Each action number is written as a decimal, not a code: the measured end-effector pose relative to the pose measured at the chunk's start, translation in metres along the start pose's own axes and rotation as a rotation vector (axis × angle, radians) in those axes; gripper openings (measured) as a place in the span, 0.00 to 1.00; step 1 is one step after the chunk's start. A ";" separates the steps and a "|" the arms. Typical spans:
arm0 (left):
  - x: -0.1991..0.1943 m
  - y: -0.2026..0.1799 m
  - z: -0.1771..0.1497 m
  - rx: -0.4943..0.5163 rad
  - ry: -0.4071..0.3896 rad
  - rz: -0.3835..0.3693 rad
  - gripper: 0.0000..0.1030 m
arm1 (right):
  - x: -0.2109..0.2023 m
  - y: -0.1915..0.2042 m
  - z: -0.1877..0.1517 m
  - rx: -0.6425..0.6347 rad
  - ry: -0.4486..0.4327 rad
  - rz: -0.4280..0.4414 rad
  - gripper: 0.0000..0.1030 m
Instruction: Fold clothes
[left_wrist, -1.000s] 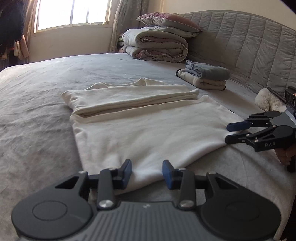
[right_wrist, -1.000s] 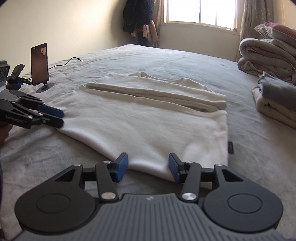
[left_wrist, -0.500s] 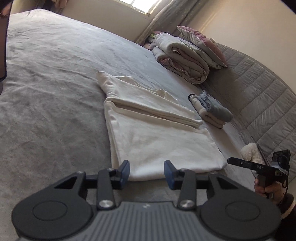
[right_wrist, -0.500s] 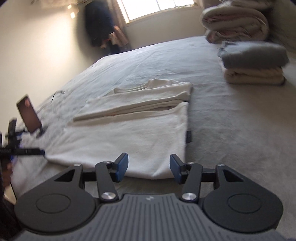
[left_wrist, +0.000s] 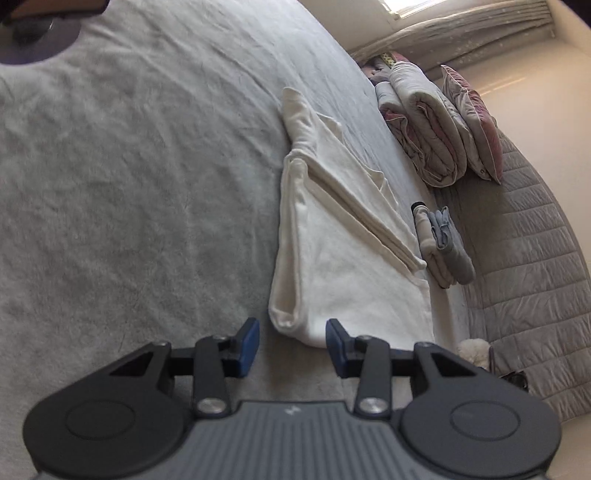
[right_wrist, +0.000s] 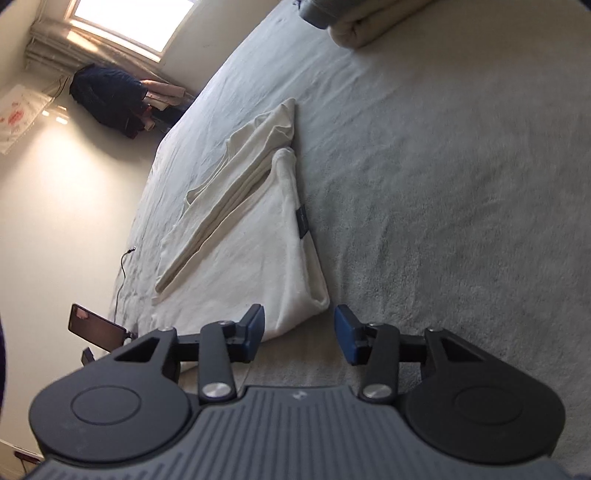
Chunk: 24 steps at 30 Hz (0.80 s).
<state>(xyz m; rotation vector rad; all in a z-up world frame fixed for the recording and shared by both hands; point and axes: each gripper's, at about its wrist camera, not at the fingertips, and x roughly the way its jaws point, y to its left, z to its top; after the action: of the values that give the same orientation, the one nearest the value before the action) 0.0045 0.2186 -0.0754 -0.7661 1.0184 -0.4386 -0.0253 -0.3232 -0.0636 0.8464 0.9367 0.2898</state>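
Cream garment (left_wrist: 343, 266) is lying on the bed (left_wrist: 147, 184), corners between both parted hand-held grippers: left hand-held gripper (left_wrist: 291, 345) gripping nothing, right hand-held gripper (right_wrist: 299, 332) closing, ungripped.

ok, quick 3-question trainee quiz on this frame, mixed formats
1. True or false: the left gripper is shut on the cream sweater.
2. The right gripper lines up with which part of the sweater? A) neckline B) near hem corner C) folded sleeve
3. What lies beside the sweater near the quilted headboard?

Key: 1 false, nothing is between its pads. 2 B. 3 a small stack of folded clothes.
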 end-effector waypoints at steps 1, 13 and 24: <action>0.002 0.000 0.000 -0.007 0.004 -0.006 0.38 | 0.001 -0.001 0.000 0.011 0.001 0.007 0.45; 0.031 -0.001 0.001 -0.102 -0.009 -0.079 0.30 | 0.012 -0.006 0.000 0.093 -0.034 0.077 0.23; 0.022 -0.005 0.000 -0.203 -0.088 -0.180 0.08 | -0.013 -0.014 0.004 0.272 -0.086 0.232 0.10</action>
<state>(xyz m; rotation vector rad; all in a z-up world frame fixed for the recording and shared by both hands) 0.0155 0.2005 -0.0847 -1.0554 0.9241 -0.4563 -0.0313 -0.3421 -0.0654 1.2132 0.8081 0.3275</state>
